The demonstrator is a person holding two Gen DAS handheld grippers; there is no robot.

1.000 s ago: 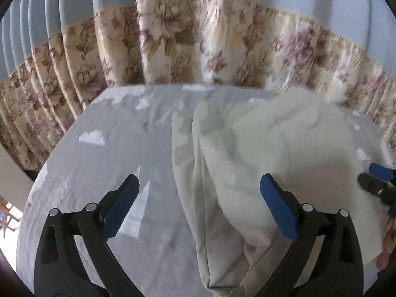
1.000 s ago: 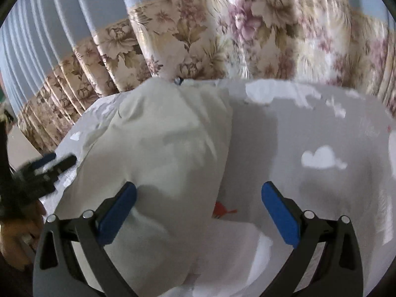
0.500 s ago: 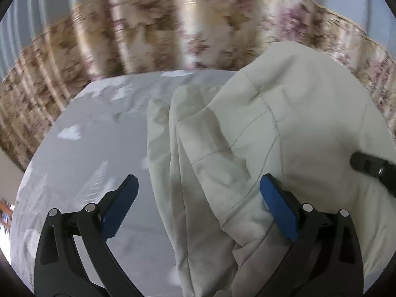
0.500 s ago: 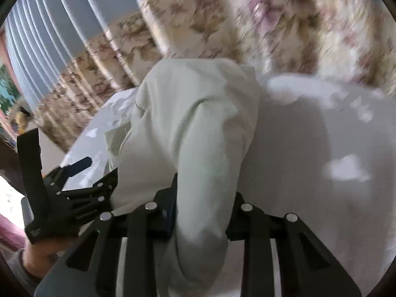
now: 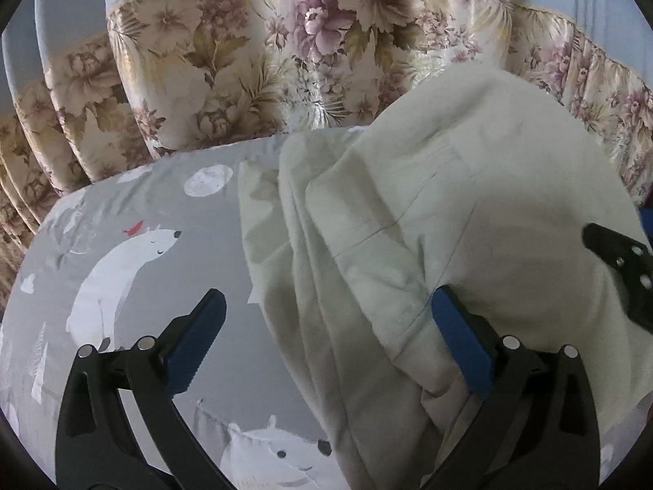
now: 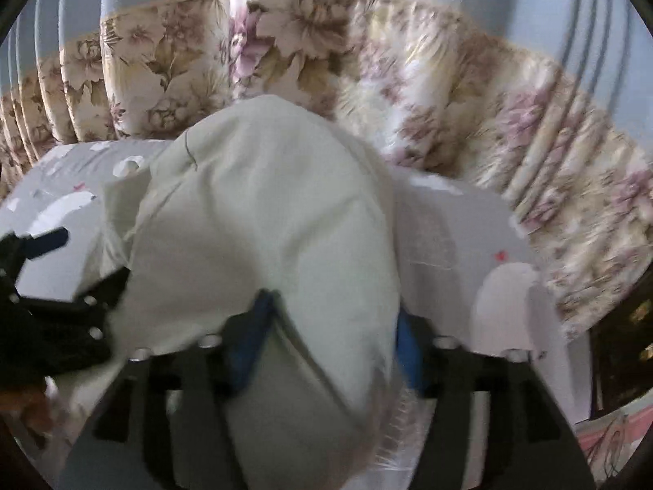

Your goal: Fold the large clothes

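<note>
Cream cotton is what fills both your views: a large pale garment, bunched in long folds with a stitched seam across it, lies heaped on a bed sheet printed with polar bears on grey. A flowered curtain hangs close behind the bed.

Your left tongs stand wide apart and grip nothing. The left blue pad hovers over the bare sheet, while the right pad sits against the edge of the heaped cloth, so a fold of the garment lies between the two without being pinched.

Your right tongs are spreading their jaws at this moment, and a thick fold of the garment runs straight between the blue pads. That view is blurred, so you cannot tell whether the pads press on the cloth; the fold bulges up and over them and hides their tips.

Each pair of tongs shows at the edge of the other's view, at opposite sides of the heap.
</note>
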